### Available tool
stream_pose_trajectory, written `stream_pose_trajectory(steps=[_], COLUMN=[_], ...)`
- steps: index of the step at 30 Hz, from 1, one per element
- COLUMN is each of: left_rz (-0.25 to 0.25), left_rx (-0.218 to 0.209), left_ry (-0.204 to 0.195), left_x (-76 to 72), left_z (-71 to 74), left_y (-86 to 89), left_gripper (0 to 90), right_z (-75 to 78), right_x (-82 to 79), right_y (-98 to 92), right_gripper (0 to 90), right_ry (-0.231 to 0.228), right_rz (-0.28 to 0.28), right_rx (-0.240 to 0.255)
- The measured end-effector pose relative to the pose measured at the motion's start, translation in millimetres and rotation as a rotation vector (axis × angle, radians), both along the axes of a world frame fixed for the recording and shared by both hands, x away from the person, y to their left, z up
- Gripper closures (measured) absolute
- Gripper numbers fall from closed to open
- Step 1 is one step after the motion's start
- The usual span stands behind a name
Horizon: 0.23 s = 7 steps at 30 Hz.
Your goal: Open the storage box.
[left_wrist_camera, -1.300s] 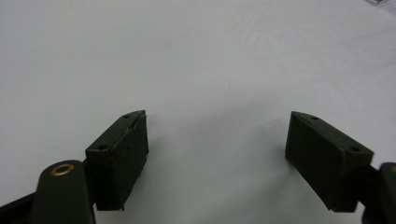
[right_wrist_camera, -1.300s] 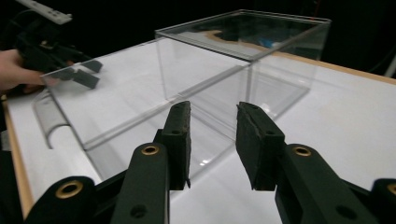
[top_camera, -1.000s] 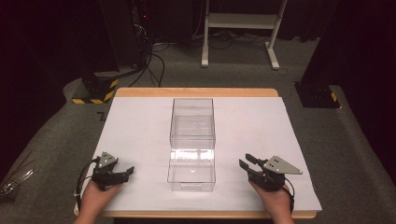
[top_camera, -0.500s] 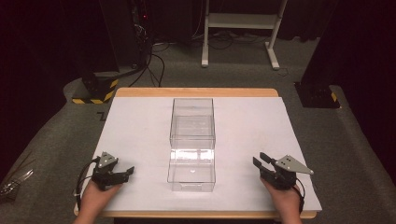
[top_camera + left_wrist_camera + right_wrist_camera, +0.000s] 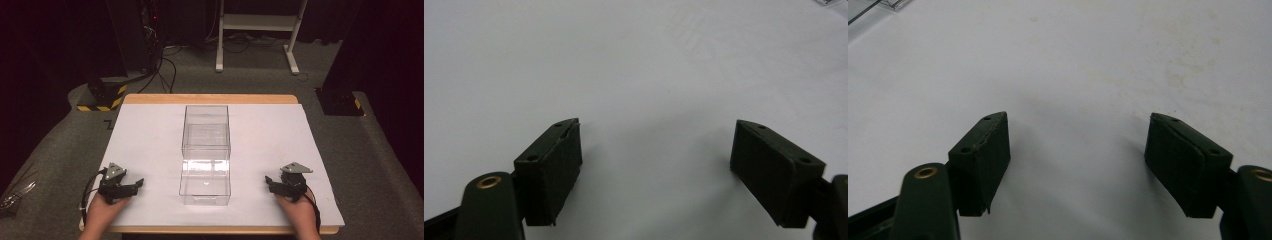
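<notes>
A clear plastic box (image 5: 206, 152), long and open-topped, stands in the middle of the white table cover (image 5: 150, 135). My left gripper (image 5: 134, 184) rests near the front left edge, left of the box and apart from it. In the left gripper view its jaws stand wide apart over bare white surface, left gripper (image 5: 656, 160) open and empty. My right gripper (image 5: 271, 183) rests near the front right, right of the box. The right gripper (image 5: 1078, 152) is open too, nothing between its pads; a corner of the clear box (image 5: 878, 9) shows at the upper left.
The wooden table edge (image 5: 210, 99) rims the white cover. Beyond the table are a white frame stand (image 5: 260, 30), dark equipment with cables (image 5: 150, 45) and a black-and-yellow striped base (image 5: 102, 97) on grey carpet. A person's hands hold both grippers at the front edge.
The right gripper shifted outward to the right, then came back slightly toward the box. The left gripper stayed in place.
</notes>
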<state>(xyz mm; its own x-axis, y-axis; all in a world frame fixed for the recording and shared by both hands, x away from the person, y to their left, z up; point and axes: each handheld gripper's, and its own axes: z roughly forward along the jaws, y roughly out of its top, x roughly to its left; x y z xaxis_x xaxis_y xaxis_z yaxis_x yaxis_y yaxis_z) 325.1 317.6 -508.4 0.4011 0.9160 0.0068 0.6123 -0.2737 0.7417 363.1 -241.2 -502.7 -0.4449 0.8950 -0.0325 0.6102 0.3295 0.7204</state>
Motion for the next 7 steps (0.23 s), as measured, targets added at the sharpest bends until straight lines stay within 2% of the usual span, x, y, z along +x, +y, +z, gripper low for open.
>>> stream_pose_trajectory(steps=[7], left_rz=[0.001], left_rx=[0.001], left_ry=[-0.001], left_x=[-0.1], left_z=[-0.1], left_y=[-0.2], left_gripper=[20.9], right_z=[-0.3], right_x=[0.4], right_y=[-0.8], right_gripper=[25.1], right_ry=[0.003], right_rz=[-0.001], right_rx=[0.009])
